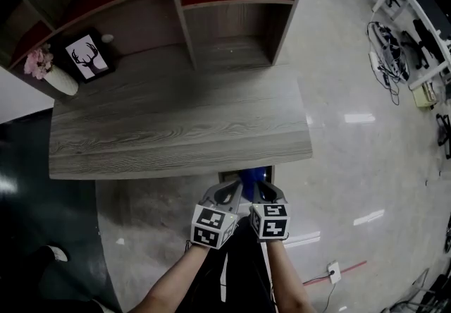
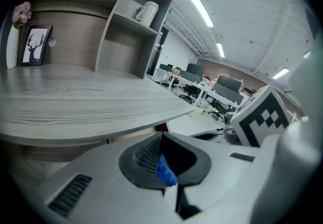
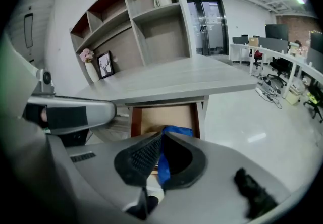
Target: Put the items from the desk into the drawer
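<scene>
the step in hand looks like the drop into the drawer: both tools are held side by side just below the front edge of the desk (image 1: 176,128), over the open drawer (image 3: 161,119), and each is clamped on the same blue thing (image 1: 252,176). in the left gripper view, the left gripper (image 2: 162,157) has its ribbed pads shut with a small blue fold pinched between them. in the right gripper view, the right gripper (image 3: 161,160) is likewise closed on a thin blue strip that runs up from the pads toward the drawer mouth. the thing looks thin and soft, perhaps cloth or a bag, but what it is cannot be told. it hangs between the two tools, above or just at the front of the drawer, whose brown floor shows behind it; whether any part already rests inside is not clear. the desk top looks bare apart from a framed deer picture (image 1: 89,58) and a vase (image 1: 60,79) at the back left corner, so this seems to be a late item, if not the last. the next move probably calls for carrying the blue thing further in over the drawer floor, lowering it so it clears the front rim, then letting both tools go together so it does not snag or drape over the edge.
</scene>
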Available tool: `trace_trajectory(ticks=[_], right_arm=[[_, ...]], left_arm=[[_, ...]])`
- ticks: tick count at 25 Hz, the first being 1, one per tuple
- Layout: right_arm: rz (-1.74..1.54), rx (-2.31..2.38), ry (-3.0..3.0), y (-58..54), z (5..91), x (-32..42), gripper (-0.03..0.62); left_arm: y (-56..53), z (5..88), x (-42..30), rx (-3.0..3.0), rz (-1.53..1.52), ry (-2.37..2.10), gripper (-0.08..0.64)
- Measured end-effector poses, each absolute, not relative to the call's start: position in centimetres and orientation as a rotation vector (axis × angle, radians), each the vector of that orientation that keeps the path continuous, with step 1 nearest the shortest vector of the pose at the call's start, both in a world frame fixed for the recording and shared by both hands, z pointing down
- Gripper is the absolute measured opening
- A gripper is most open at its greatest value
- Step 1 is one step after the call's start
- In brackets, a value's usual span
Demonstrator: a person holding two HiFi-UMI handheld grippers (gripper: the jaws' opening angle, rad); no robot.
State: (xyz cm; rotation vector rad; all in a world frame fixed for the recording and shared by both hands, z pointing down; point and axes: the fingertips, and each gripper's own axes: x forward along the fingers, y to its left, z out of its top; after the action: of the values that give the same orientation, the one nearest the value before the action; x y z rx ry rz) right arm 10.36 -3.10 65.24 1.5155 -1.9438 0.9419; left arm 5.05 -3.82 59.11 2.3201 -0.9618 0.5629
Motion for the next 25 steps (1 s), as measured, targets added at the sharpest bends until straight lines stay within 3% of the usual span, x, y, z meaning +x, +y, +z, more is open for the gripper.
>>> trace_trajectory(ticks=[25], right_arm=[[0.809, 1.596, -2.114, -4.8, 53.3, 8.2, 0.012]], left_arm=[[-3.7, 49.9, 4.7, 2.378, 0.456, -1.004, 0.011]])
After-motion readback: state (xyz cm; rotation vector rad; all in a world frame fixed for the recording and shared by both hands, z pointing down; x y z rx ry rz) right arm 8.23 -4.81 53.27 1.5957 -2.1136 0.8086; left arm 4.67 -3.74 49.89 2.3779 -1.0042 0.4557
